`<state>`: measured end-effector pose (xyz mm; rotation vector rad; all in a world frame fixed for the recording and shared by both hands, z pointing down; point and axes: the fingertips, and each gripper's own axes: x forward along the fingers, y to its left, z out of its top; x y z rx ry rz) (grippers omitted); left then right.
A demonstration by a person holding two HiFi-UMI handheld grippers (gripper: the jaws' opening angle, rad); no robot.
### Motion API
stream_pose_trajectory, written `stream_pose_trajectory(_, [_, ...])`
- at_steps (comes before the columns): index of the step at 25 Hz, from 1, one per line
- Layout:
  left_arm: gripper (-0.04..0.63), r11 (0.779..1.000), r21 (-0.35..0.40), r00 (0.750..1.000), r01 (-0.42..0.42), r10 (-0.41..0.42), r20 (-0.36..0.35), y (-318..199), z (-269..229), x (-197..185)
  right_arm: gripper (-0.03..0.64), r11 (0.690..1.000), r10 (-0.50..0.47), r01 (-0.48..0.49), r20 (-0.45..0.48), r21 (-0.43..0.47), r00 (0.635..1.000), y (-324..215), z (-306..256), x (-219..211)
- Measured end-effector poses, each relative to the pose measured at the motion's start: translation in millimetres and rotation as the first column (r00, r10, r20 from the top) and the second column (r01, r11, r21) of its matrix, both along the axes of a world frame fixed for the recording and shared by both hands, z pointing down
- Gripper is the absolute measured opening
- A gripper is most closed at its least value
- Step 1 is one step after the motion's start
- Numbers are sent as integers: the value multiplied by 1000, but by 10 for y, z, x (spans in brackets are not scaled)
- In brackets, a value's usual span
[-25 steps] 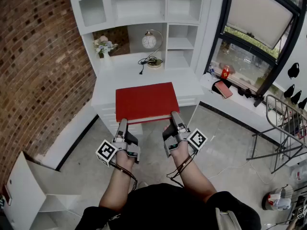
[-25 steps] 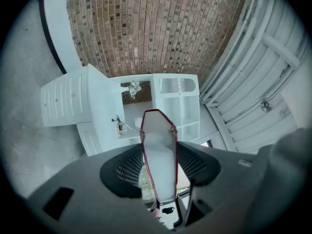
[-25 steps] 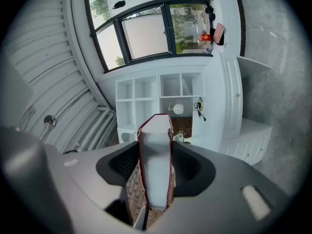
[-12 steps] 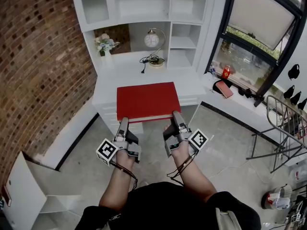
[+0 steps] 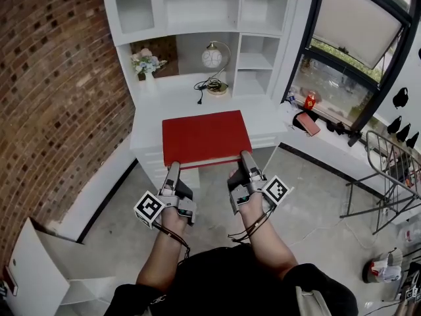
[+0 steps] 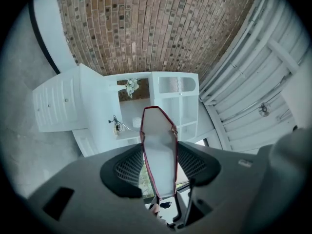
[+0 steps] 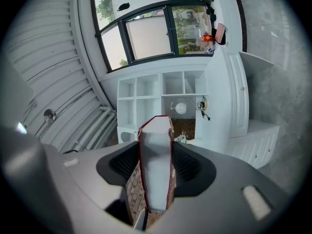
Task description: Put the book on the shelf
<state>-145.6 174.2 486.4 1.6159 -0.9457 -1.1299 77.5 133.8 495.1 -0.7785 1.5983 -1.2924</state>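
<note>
The left gripper (image 5: 173, 171) and right gripper (image 5: 247, 159) each have jaws clamped on the flat red hardcover book's (image 5: 206, 137) near edge.

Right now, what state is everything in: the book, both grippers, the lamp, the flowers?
Book: closed, held flat by its near edge.
Left gripper: shut on the book's near left corner.
Right gripper: shut on the book's near right corner.
Lamp: upright on the desk; lit or not, cannot tell.
Flowers: upright.
</note>
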Motion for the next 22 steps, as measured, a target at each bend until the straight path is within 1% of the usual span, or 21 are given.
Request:
stream_pose_trajectory(3, [225, 1000, 1, 1000, -4, 4, 14, -42, 57, -124, 222, 1000, 6, -6, -2, 5, 1000, -35, -5, -104])
stream_pose_trajectory(7, [225, 1000, -12, 1000, -5, 5, 10, -126, 133, -247, 222, 1000, 7, -7, -3, -6, 1000, -102, 41, -226])
stream_pose_trajectory(12, [225, 1000, -2, 1000, -17, 17, 3, -286, 114, -277, 222, 1000, 13, -13, -3, -10, 1000, -267, 126, -271])
stream_pose_trajectory(15, [225, 1000, -3, 1000, -12, 12, 3, -448, 157, -317, 222, 1000, 2, -2, -7, 3, 1000, -465, 152, -315])
stream_pose_trajectory(18, [225, 1000, -8, 1000, 3, -3, 19, -696, 236, -366, 222, 1000, -9, 9, -4, 4, 1000, -753, 180, -354])
stream_pose_trajectory(20, [225, 1000, 0, 1000, 9, -9, 7, -879, 198, -360, 222, 1000, -16, 16, 5, 9, 1000, -971, 163, -381])
stream_pose_trajectory(22, [225, 1000, 6, 1000, 18, -18, 10, -1088, 178, -366, 222, 1000, -29, 28, 5, 9, 1000, -1205, 173, -396])
